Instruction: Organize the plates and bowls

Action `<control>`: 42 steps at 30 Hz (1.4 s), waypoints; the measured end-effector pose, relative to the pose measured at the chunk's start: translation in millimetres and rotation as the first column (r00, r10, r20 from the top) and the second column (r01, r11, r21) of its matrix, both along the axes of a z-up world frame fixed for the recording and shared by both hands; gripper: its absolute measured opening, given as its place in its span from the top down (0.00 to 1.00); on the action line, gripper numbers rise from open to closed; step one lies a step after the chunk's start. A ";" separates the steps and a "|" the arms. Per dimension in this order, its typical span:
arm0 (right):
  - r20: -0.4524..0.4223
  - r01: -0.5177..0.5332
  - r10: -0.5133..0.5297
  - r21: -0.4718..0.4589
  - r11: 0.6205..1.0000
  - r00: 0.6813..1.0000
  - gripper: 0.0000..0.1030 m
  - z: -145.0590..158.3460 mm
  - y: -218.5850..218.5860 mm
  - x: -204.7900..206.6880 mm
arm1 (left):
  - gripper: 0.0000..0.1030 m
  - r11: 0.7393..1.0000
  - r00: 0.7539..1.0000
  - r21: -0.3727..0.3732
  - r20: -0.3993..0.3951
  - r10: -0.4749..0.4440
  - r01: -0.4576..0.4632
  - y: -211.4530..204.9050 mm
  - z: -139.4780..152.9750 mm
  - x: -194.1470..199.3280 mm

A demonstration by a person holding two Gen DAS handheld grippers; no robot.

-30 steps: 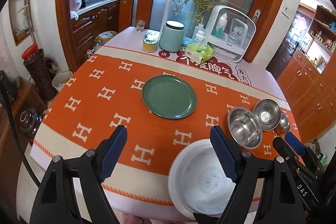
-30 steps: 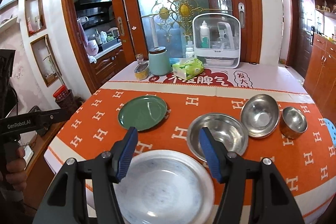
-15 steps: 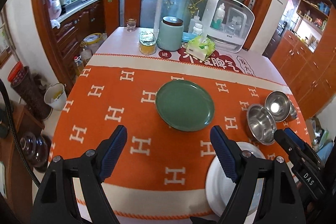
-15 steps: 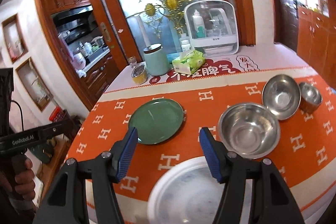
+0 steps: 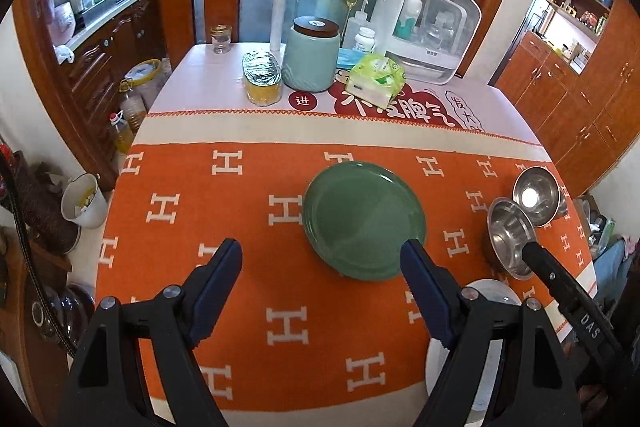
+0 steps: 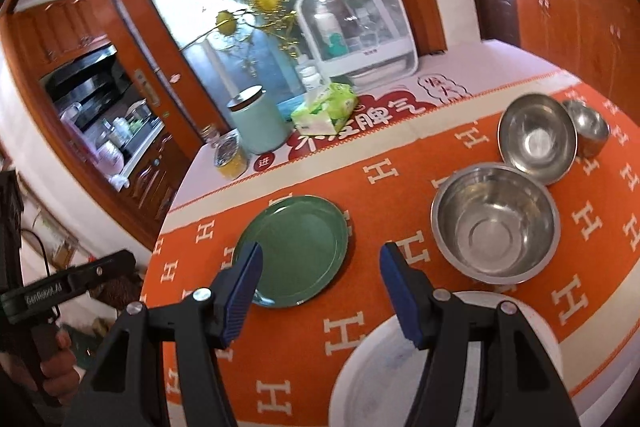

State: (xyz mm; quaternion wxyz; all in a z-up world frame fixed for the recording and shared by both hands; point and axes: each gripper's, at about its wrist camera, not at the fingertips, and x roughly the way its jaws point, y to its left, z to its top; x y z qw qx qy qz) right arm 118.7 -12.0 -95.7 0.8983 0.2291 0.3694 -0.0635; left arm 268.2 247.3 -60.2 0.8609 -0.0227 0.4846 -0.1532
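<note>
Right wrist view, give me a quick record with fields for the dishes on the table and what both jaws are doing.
green plate: flat on the orange cloth, left of the bowls
white plate: at the near table edge
large steel bowl: upright, empty
medium steel bowl: behind the large one, rim leaning on it
small steel cup: far right
right gripper: jaws open, holding nothing
left gripper: jaws open, holding nothing

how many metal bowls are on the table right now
3, all on the orange cloth's right side: a large round steel bowl just beyond the white plate, a medium steel bowl touching its far rim, and a small steel cup-like bowl beside that. None looks hidden.
</note>
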 end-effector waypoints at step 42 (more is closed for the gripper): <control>-0.163 0.074 -0.046 0.169 0.983 0.986 0.41 -121.7 14.9 85.2 | 0.22 0.979 0.927 -0.068 -0.314 -0.204 0.193 -31.3 -176.2 130.1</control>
